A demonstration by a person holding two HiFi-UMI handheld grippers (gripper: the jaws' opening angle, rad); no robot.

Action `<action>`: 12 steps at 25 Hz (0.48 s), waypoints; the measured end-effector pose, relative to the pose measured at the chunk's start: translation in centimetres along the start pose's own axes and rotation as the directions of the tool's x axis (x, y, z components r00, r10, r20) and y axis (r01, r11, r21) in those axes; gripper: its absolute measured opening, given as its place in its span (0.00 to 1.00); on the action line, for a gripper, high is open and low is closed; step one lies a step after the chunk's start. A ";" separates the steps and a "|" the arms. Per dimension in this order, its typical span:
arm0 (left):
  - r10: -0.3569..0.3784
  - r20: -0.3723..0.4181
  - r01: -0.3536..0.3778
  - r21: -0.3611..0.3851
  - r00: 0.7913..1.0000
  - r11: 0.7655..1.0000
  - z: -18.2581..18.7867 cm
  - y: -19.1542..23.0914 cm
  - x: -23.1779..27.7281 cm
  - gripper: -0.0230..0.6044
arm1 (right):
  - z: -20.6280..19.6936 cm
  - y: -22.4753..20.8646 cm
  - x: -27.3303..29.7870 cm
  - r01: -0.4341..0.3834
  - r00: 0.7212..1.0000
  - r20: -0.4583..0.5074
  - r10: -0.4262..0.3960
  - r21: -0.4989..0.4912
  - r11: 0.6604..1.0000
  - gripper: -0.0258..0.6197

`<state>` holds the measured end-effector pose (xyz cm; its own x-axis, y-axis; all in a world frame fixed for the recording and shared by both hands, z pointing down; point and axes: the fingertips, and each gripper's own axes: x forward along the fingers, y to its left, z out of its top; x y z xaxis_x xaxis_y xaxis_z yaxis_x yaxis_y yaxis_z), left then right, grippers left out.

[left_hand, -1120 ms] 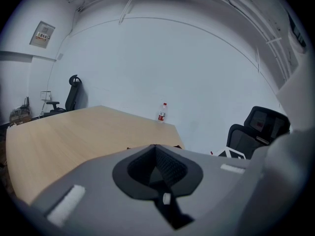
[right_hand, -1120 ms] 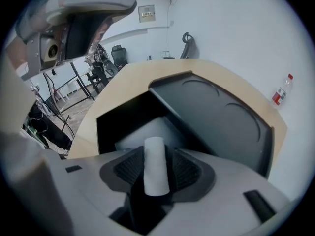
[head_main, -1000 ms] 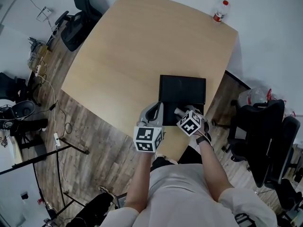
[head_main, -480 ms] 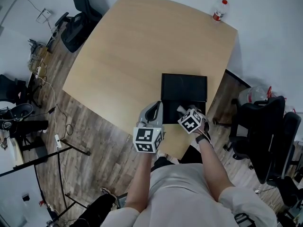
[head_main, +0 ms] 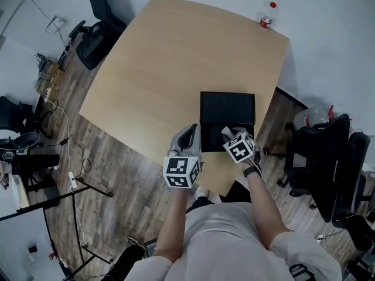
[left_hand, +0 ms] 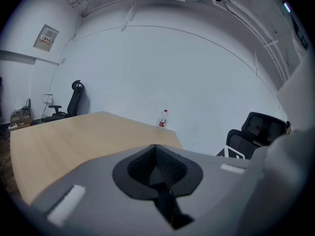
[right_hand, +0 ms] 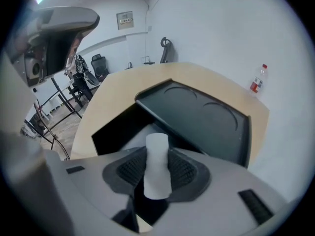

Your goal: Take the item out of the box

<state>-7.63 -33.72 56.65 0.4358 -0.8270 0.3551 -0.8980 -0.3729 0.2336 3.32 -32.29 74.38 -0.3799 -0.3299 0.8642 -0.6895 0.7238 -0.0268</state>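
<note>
The item, a short white cylinder [right_hand: 157, 154], stands between the pads of the right gripper [right_hand: 156, 175], which press on it from both sides so that its upper end sticks out past the jaws. Right behind it in the right gripper view lies the black box [right_hand: 112, 132], open, with something pale showing inside; its lid [right_hand: 197, 114], marked by two round impressions, is tilted up on the far side. Whether the cylinder's lower end is clear of the box cannot be told. In the head view the box [head_main: 227, 111] sits on the light wooden worktop [head_main: 170, 57] near the edge closest to the person, and the right gripper hangs over its near rim. The left gripper [left_hand: 158, 170] is just beside the box on the left, held over the worktop's edge; its jaws are together with nothing between them. A plastic bottle with a red label [head_main: 267, 17] stands upright at the far corner of the worktop, well apart from the box. Black office chairs [head_main: 94, 31] stand on the wooden floor [head_main: 111, 174] around the worktop.
</note>
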 end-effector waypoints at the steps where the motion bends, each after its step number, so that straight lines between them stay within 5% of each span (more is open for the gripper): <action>1: -0.004 0.004 0.004 0.000 1.000 1.000 0.2 -0.1 -0.1 0.04 | 0.2 -0.1 -0.3 0.008 1.000 0.010 -0.008 0.003 1.000 0.25; 12: -0.077 0.032 0.076 0.044 0.996 0.996 1.7 -2.6 -0.5 0.04 | 2.0 -0.9 -5.3 0.078 0.989 0.119 -0.084 0.052 0.996 0.25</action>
<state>-5.57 -33.07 54.29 0.5016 -0.8090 0.3064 -0.8642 -0.4527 0.2195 4.71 -32.44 68.80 -0.3916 -0.4589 0.7975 -0.7483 0.6632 0.0141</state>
